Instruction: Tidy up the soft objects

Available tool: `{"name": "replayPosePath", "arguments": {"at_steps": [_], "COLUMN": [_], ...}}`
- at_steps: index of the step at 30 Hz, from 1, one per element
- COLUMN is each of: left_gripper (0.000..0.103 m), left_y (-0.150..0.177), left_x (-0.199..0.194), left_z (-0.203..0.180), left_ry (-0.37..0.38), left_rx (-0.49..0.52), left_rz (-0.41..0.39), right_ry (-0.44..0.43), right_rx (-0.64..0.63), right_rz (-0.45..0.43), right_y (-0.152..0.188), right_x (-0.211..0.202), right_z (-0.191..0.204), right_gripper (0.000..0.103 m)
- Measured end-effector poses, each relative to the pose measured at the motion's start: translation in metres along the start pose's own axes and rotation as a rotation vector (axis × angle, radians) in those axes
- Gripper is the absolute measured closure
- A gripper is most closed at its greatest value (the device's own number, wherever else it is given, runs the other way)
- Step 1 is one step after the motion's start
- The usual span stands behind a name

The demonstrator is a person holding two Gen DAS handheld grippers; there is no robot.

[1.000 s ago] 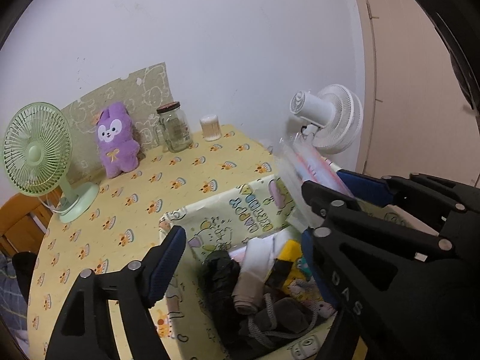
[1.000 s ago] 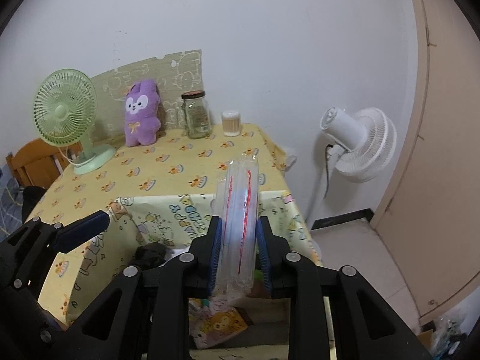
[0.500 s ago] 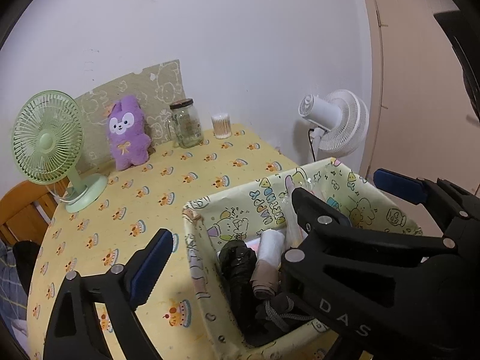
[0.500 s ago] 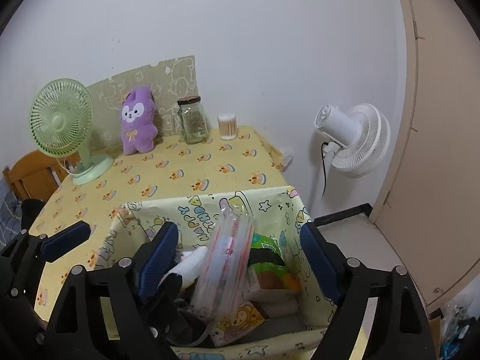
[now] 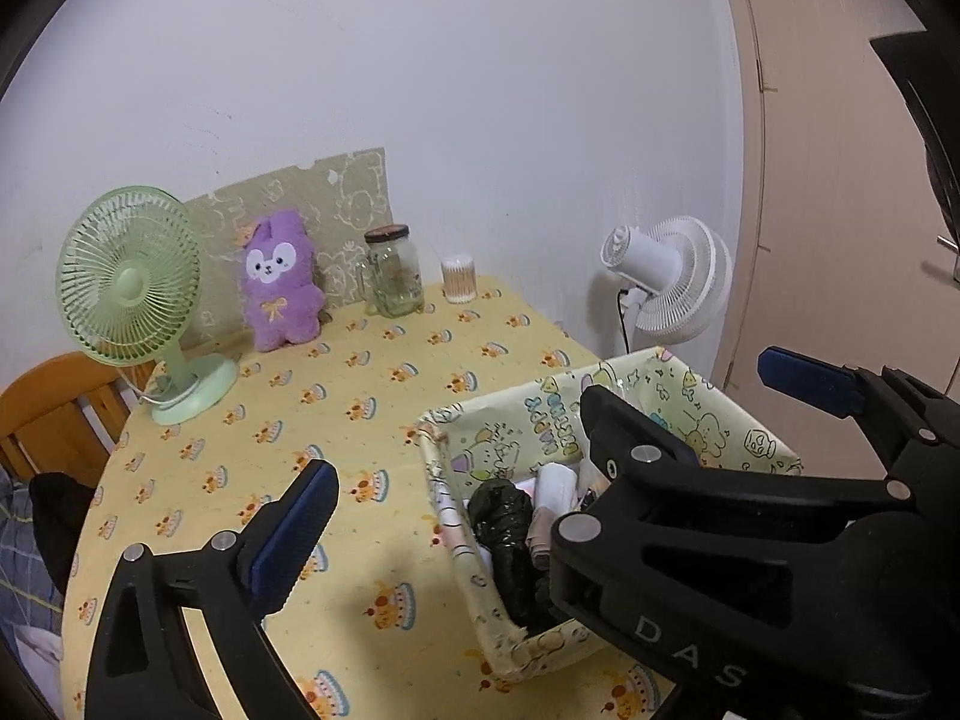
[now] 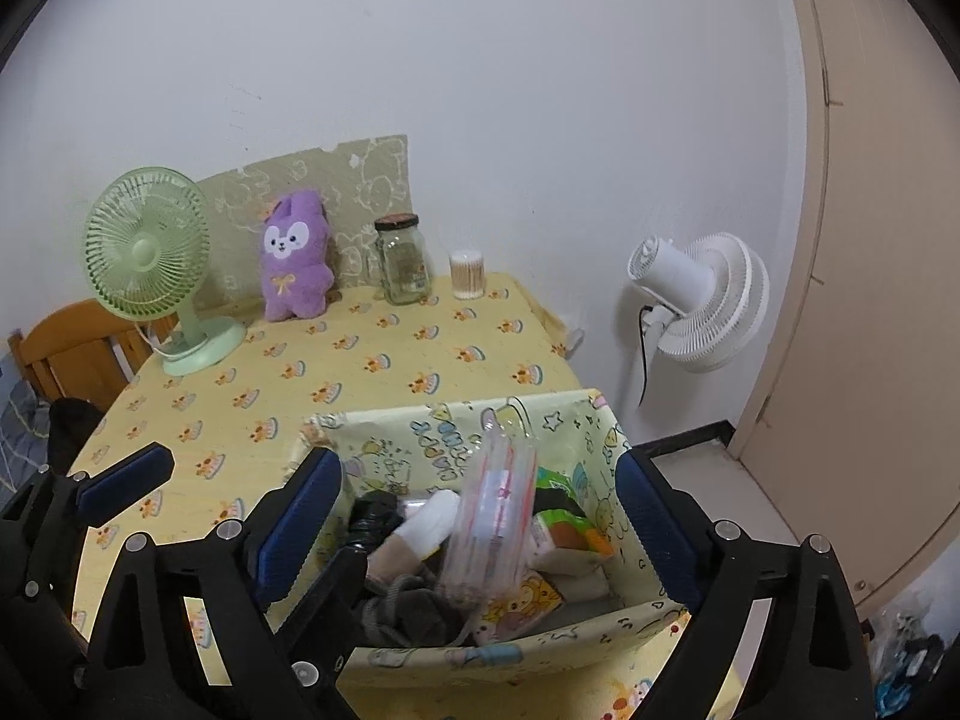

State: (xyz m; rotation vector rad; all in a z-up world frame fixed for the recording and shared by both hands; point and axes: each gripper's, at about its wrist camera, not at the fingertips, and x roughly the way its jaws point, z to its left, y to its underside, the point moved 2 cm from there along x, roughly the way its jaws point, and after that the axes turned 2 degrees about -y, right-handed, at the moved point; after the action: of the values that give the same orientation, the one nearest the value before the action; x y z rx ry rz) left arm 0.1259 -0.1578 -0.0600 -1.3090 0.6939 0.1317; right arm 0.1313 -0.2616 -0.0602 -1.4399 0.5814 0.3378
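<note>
Now the bench [image 6: 360, 372], under its yellow cake-print cloth, carries a printed fabric basket [image 6: 606, 438] at its near right corner, and that basket already holds most of the load: a clear plastic packet [image 6: 492, 516] standing tilted in the middle, a black bundle [image 5: 501, 516], a white roll [image 6: 429, 519], grey cloth [image 6: 408, 606] and some small packs. Judging by this, the drop of the packet is just done and the step in hand is the release and pull-away. The right hand-held gripper [image 6: 474, 516] has just been opening, its jaws wide either side of the packet with the pads clear of it, so it grips nothing. The left hand-held gripper [image 5: 540, 450] has also been opening and stands wide and empty above the basket's left edge. What seems left is the purple plush toy [image 6: 297, 258] propped against the wall by the green fan [image 6: 147, 246]; the next move likely calls for a reach across the bench, clear of the glass jar [image 6: 402, 261], and a soft squeeze round its body
</note>
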Motion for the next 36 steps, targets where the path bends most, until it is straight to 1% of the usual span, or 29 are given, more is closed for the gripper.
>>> {"name": "replayPosePath", "arguments": {"at_steps": [4, 6, 11, 16, 19, 23, 26, 29, 31, 34, 36], "left_gripper": [0.001, 0.001, 0.001, 0.0, 0.0, 0.0, 0.0, 0.0, 0.0, 0.0, 0.0], "left_y": [-0.003, -0.003, -0.002, -0.002, -0.003, -0.002, 0.0, 0.003, 0.005, 0.007, 0.009], "left_x": [-0.012, -0.019, -0.032, -0.056, -0.068, -0.08, -0.09, -0.099, -0.106, -0.118, -0.125], "left_z": [0.01, 0.015, 0.027, 0.04, 0.051, 0.065, 0.077, 0.088, 0.095, 0.104, 0.109], "left_ry": [-0.009, -0.014, -0.029, -0.079, -0.098, -0.128, -0.15, -0.169, -0.186, -0.211, -0.225], "left_rx": [-0.011, -0.019, -0.041, -0.059, -0.079, -0.097, -0.108, -0.128, -0.141, -0.145, -0.148], "left_rz": [-0.024, -0.032, -0.032, -0.077, -0.098, -0.113, -0.121, -0.122, -0.12, -0.138, -0.147], "right_ry": [-0.004, -0.005, -0.008, -0.006, -0.02, -0.033, -0.041, -0.031, -0.038, -0.072, -0.076], "right_rx": [-0.005, -0.009, -0.025, -0.033, -0.034, -0.042, -0.046, -0.042, -0.035, -0.032, -0.035], "right_rz": [-0.016, -0.027, -0.063, -0.098, -0.121, -0.147, -0.158, -0.156, -0.154, -0.154, -0.159], "right_y": [-0.005, -0.007, -0.01, -0.014, -0.016, -0.019, -0.02, -0.02, -0.02, -0.018, -0.018], "right_x": [-0.013, -0.02, -0.035, -0.052, -0.064, -0.077, -0.084, -0.091, -0.095, -0.104, -0.111], "right_z": [0.009, 0.014, 0.026, 0.037, 0.044, 0.055, 0.062, 0.068, 0.07, 0.076, 0.079], "right_gripper": [0.007, 0.004, 0.003, 0.002, 0.001, 0.001, 0.001, 0.001, 0.001, 0.001, 0.001]}}
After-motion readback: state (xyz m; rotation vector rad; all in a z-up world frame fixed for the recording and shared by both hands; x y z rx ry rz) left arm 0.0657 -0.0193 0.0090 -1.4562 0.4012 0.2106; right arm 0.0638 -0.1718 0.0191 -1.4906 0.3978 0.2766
